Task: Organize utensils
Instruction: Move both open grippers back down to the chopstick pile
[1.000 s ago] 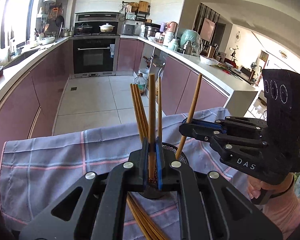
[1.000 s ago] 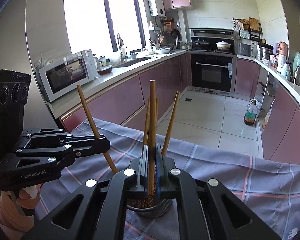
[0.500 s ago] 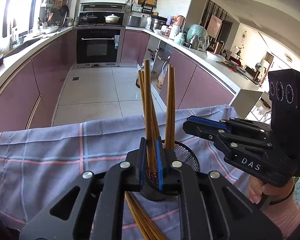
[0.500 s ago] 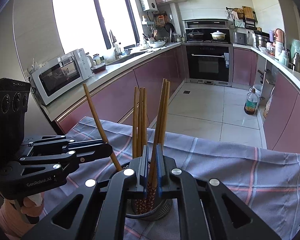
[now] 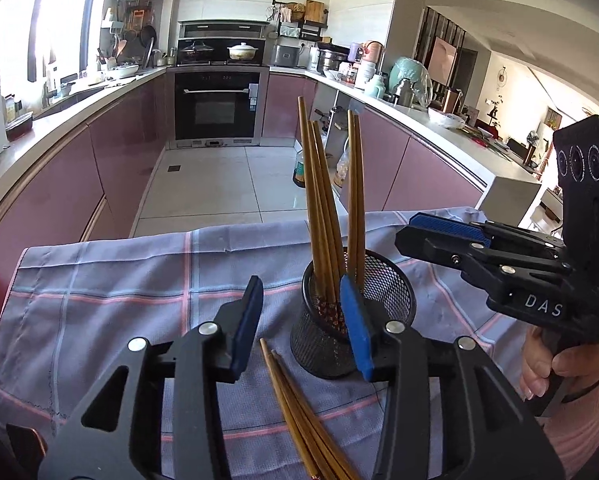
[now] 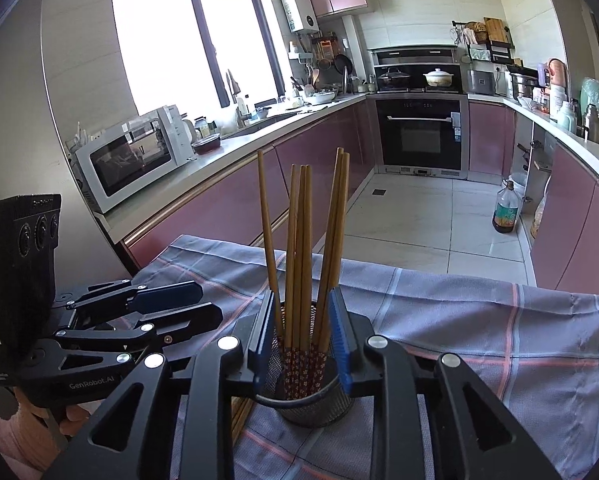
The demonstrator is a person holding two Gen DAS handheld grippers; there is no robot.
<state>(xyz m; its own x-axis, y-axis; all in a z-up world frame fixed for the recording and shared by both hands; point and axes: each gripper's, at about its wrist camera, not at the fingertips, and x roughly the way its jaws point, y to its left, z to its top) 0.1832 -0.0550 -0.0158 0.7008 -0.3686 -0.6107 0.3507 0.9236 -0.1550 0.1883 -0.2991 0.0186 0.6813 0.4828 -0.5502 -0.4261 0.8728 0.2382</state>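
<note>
A black mesh cup [image 5: 383,284] stands on a plaid cloth [image 5: 119,280] and holds several wooden chopsticks [image 5: 323,208] upright. More loose chopsticks [image 5: 299,412] lie flat on the cloth in front of it. My left gripper [image 5: 301,324] sits low beside the cup, its jaws opening with nothing between them. In the right wrist view the right gripper [image 6: 301,332] flanks the cup [image 6: 311,400]. Its jaws are opening, and the standing chopsticks [image 6: 299,240] are between them but not pressed. Each gripper shows in the other's view, the right gripper [image 5: 415,232] and the left gripper [image 6: 207,302].
The cloth's far edge [image 6: 419,276] drops off to the kitchen floor. A hand [image 5: 559,368] holds the right gripper's handle. Counters with a microwave [image 6: 131,160] and an oven [image 6: 419,132] lie well beyond.
Both grippers were shut on a chopstick above the cup. Both jaws now stand apart and the chopsticks stand in the cup. The left gripper has sunk lower.
</note>
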